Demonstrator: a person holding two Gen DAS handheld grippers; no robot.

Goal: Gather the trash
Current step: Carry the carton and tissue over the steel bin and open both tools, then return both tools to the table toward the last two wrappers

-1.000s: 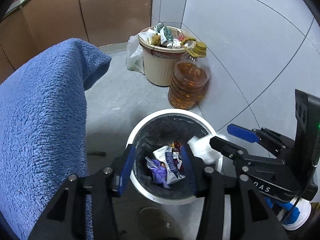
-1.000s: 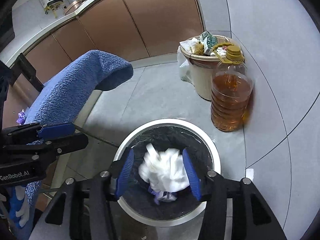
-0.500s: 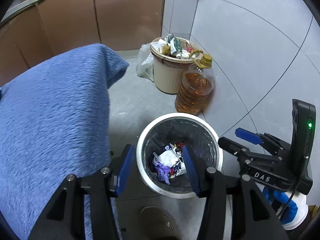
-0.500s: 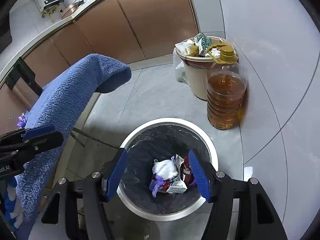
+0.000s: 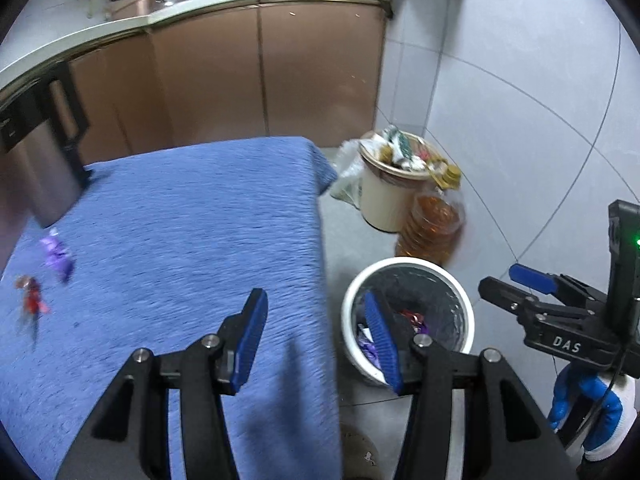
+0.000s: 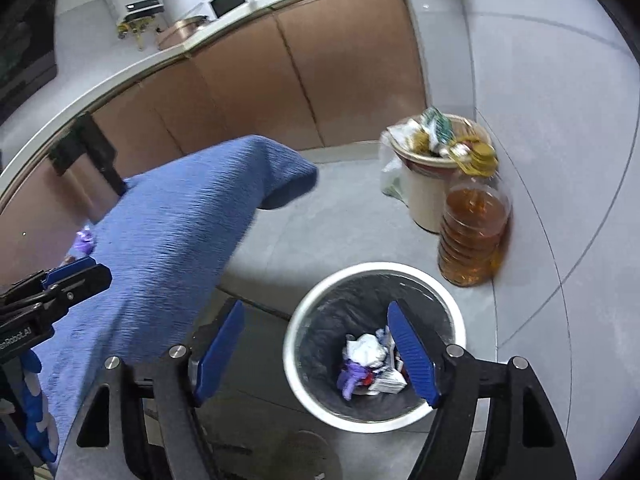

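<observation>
A round white waste bin with a black liner (image 6: 374, 364) is standing upright on the grey floor just beside the blue-towelled table (image 5: 180, 248), holding a crumpled white paper wad (image 6: 366, 350), a purple wrapper (image 6: 352, 376) and other small packets at its bottom. On the towel, well apart from the bin, a crinkled purple wrapper (image 5: 58, 254) is lying near the left edge, with a small red wrapper (image 5: 32, 300) resting just beside it, both blurred. In the right wrist view the purple wrapper (image 6: 85, 240) is peeking over the towel's far side.
</observation>
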